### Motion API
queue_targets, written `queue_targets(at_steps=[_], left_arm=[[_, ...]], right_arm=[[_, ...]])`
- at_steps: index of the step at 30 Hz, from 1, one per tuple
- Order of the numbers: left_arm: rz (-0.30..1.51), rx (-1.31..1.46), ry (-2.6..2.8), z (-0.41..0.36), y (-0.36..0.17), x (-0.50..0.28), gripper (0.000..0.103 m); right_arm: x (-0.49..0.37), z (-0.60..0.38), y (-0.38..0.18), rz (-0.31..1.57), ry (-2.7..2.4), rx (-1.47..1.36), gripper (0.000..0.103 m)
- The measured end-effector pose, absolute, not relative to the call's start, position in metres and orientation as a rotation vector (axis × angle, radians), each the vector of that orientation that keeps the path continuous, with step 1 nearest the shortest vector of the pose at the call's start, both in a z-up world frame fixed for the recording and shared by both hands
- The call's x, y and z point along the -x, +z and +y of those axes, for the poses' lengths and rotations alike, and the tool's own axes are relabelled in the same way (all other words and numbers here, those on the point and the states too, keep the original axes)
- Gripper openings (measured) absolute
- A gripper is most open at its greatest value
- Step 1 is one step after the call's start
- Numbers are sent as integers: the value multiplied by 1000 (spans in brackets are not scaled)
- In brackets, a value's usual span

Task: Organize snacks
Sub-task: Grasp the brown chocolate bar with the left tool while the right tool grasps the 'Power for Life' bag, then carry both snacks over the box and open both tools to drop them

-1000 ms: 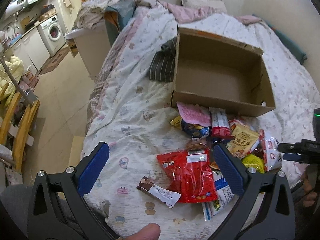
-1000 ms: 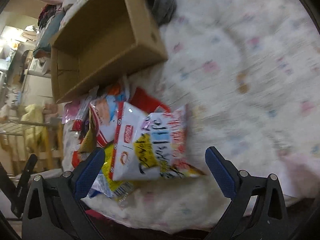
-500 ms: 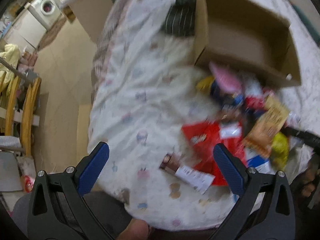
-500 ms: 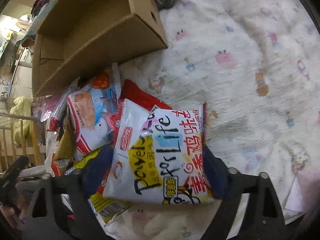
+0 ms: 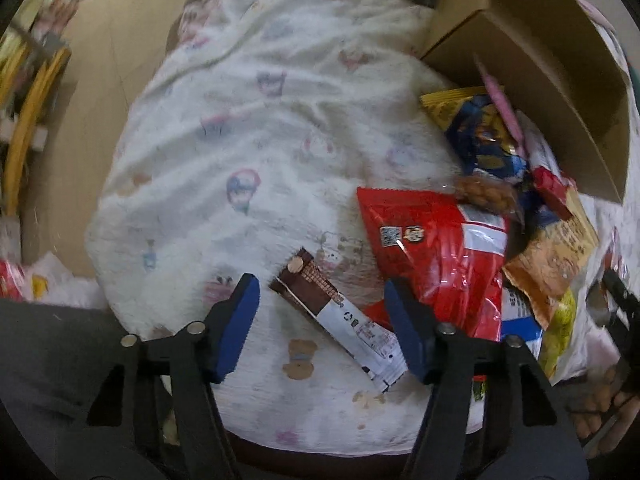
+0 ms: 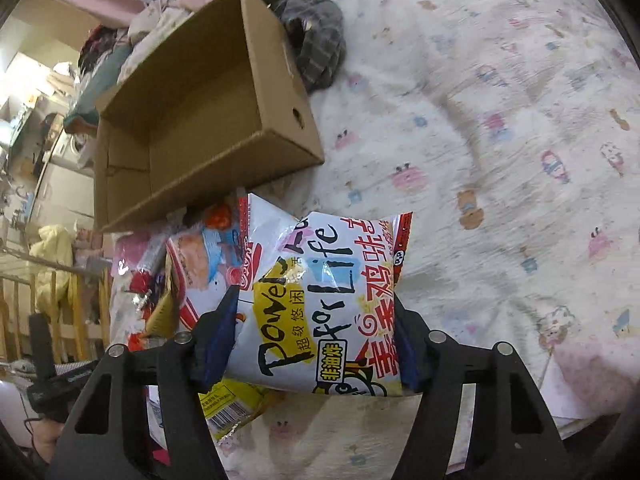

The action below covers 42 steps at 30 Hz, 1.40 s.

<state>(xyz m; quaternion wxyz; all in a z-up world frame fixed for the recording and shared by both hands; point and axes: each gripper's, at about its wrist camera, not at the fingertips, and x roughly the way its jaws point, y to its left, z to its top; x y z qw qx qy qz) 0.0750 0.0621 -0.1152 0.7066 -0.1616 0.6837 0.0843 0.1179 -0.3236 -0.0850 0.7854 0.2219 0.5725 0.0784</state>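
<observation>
My right gripper is shut on a white snack bag printed "Power for Life" and holds it above the snack pile, in front of the empty cardboard box. My left gripper is open, its blue pads on either side of a brown and white snack bar lying on the blanket. Beside the bar lie a red bag, a blue and yellow bag and an orange bag. The box stands behind them.
The snacks lie on a white patterned blanket covering a bed. A dark checked cloth lies behind the box. The bed edge and floor are to the left in the left wrist view. More bags lie under the held bag.
My right gripper has closed on the white bag and lifted it. My left gripper has come down over the snack bar and its jaws have narrowed around it.
</observation>
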Motion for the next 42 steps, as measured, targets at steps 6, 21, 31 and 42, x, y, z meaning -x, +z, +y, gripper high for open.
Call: queue_targets(at_steps=[6, 21, 31, 42], left_arm=[[1557, 426, 201, 62, -133, -65, 15], [1338, 240, 123, 49, -62, -81, 15], [1267, 236, 55, 43, -36, -95, 15], [1153, 182, -10, 39, 6, -127, 15]], right_arm=[[-117, -328, -85, 1230, 178, -483, 68], [-92, -323, -28, 1070, 195, -376, 68], [-84, -318, 1, 1003, 193, -350, 68], [-118, -294, 41, 993, 240, -335, 69]])
